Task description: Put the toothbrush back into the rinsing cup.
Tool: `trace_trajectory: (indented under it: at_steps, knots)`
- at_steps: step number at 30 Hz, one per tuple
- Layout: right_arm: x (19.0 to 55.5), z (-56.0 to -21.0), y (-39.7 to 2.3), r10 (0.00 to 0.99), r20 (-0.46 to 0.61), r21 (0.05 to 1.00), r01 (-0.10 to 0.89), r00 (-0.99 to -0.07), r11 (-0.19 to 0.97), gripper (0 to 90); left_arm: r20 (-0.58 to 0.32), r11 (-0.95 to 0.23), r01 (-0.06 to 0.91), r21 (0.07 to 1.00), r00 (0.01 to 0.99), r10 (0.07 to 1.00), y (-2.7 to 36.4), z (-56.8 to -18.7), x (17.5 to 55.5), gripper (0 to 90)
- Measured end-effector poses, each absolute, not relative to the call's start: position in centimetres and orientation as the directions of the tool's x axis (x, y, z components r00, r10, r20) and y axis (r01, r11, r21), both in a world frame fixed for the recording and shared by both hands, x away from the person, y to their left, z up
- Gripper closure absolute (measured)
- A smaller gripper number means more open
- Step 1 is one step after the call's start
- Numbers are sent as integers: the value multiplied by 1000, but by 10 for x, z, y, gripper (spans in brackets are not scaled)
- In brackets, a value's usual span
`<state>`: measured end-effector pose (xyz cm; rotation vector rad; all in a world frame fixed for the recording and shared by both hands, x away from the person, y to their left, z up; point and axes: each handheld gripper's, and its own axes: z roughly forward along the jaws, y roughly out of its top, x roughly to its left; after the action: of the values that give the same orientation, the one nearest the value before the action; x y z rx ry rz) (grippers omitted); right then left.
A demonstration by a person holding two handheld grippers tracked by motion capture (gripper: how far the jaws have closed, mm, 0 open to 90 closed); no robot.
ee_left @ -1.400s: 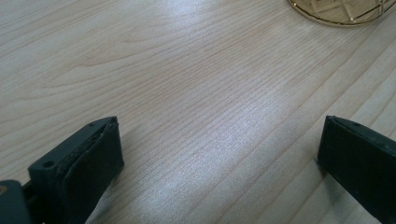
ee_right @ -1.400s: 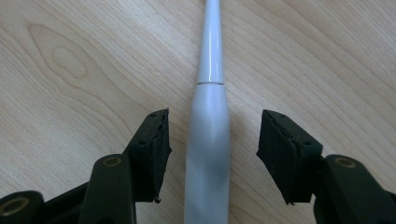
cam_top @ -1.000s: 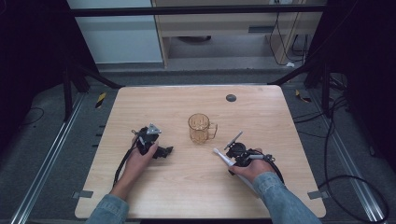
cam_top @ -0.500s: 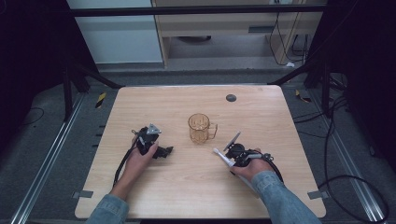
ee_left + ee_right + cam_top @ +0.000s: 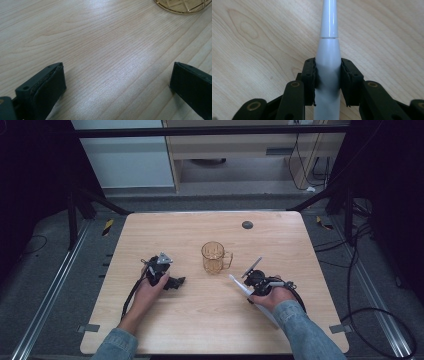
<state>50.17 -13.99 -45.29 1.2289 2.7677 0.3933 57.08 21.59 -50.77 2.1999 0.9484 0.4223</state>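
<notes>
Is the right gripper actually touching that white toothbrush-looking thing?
Touching. The right gripper view shows the right gripper with both black pads pressed flat against the white electric toothbrush, no gap either side.

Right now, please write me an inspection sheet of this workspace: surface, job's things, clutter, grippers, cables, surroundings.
Surface: light wooden table, bare wood between the things.
Job's things: amber transparent mug upright near the centre, handle toward the right; white toothbrush-like stick held in the right gripper.
Clutter: small dark round disc near the far edge.
Grippers: left gripper low over the table, jaws wide apart, nothing between them; right gripper shut on the stick.
Cables: black cable trails from the left gripper; floor cables at right.
Surroundings: grey floor, dark frame bars, cabinet behind.
</notes>
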Motion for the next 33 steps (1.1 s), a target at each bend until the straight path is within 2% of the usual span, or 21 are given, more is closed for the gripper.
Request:
trace_trajectory:
  at_steps: [10,18,33]
  knots:
    - [509,-417,-167,788,56,382,742,-613,551,670,23,-493,507,708,680,733,216,-508,571,0]
    - [517,-392,-184,816,31,466,731,-577,499,669,23,-492,507,708,680,733,216,-508,571,0]
    - [545,-382,-196,886,43,657,681,-462,323,669,25,-494,506,707,680,732,216,-508,571,0]
